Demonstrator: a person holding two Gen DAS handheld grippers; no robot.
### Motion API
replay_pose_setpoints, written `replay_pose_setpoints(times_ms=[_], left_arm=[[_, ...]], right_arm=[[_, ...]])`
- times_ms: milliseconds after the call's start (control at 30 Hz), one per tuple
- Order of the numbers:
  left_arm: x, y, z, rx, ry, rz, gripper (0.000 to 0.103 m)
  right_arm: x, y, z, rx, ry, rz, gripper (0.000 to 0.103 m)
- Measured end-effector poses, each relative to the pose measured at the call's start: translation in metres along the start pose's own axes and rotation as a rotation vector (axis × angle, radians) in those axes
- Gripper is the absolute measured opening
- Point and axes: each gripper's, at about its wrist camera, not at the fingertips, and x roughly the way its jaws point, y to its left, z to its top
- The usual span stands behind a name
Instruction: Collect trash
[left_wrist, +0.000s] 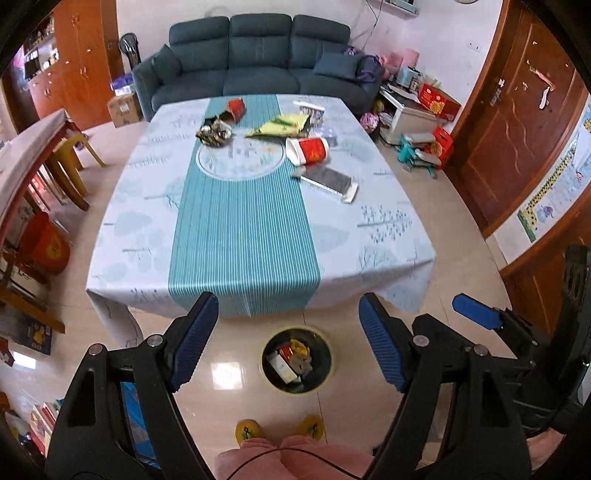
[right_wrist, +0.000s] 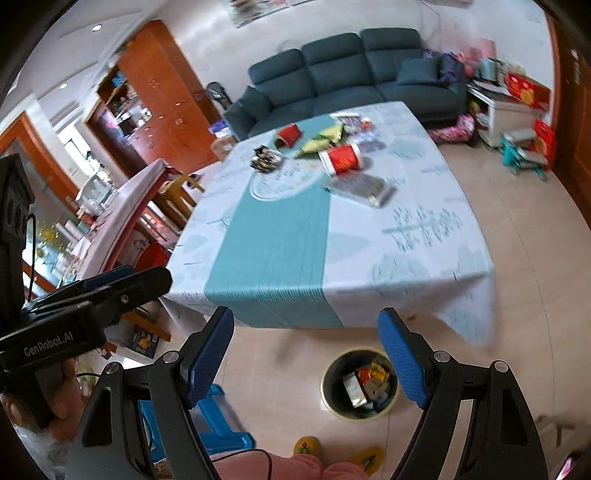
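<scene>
Trash lies on the far half of the cloth-covered table: a red paper cup on its side, a yellow wrapper, a flat grey packet, a dark crumpled wrapper and a small red box. On the floor in front of the table stands a round bin holding several wrappers. My left gripper hangs open and empty above the bin. My right gripper is also open and empty, high over the bin, with the red cup far ahead.
A dark blue sofa stands behind the table. Wooden stools and a second table are at the left, boxes and clutter at the right by a wooden door. A blue plastic stool is near the person's slippers.
</scene>
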Motion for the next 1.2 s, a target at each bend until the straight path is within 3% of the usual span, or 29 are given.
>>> replay_pose_setpoints(times_ms=[267,567,933,1200], left_arm=[[0.012,0.013,0.025,-0.074,-0.011,0.015,0.076],[0.079,0.043,0.079,-0.077,0.025,-0.031,0.076],[0.189,0.131,0.220,-0.021,0.098,-0.094,0.076],[0.282,0.199,0.300,0.001,0.138,-0.089,0.076]], right_arm=[[0.029,0.006,0.035,-0.039,0.004,0.015,0.082],[0.105,-0.003,0.097,0.031,0.013,-0.050,0.082],[0.242,0.005,0.217,0.334,0.021,-0.003,0.081],[0.358,-0.005,0.264,0.578,0.014,-0.004,0.080]])
